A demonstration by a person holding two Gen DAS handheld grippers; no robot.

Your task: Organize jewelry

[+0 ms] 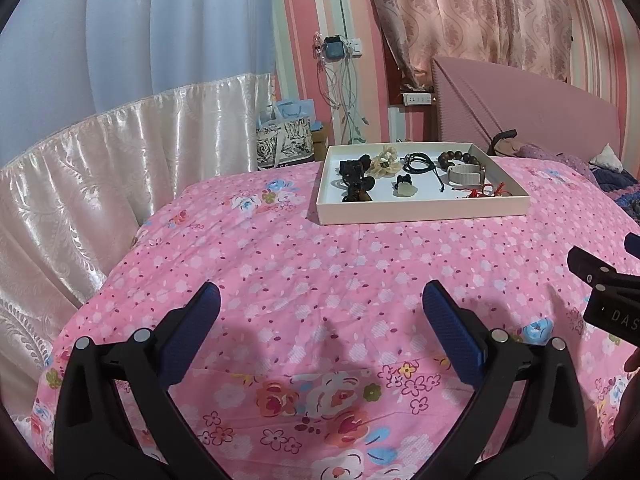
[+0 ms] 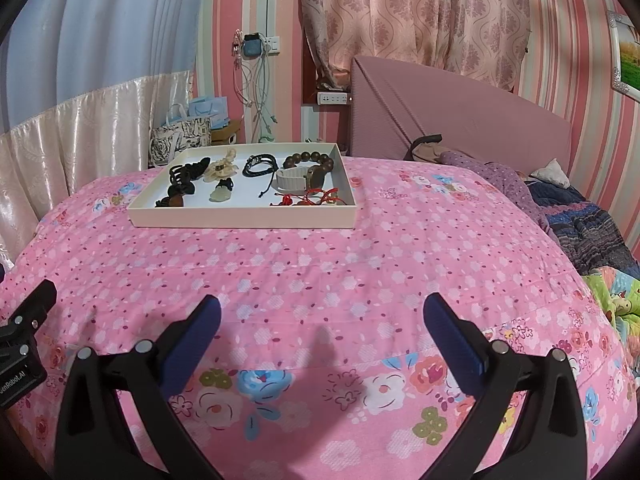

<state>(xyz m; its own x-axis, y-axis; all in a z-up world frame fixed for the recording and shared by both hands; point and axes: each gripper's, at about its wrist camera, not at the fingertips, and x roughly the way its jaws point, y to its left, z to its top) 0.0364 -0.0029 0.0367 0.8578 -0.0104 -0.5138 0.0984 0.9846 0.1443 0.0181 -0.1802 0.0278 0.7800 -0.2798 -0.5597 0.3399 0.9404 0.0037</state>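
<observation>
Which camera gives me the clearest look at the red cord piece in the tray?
Right wrist: the red cord piece lies spread across the tray's near-right corner. In the left wrist view it is smaller and partly hidden behind the rim.

Home bedroom, bed with pink floral quilt (image 2: 320, 264), padded headboard (image 2: 460, 120), patterned curtains (image 2: 400, 12), striped wallpaper (image 2: 580, 60)

My two wrist cameras sit low over the pink bedspread (image 1: 280, 264), facing the headboard (image 2: 460, 120). Both share the tray (image 1: 420, 213), upper centre, well ahead of me.
</observation>
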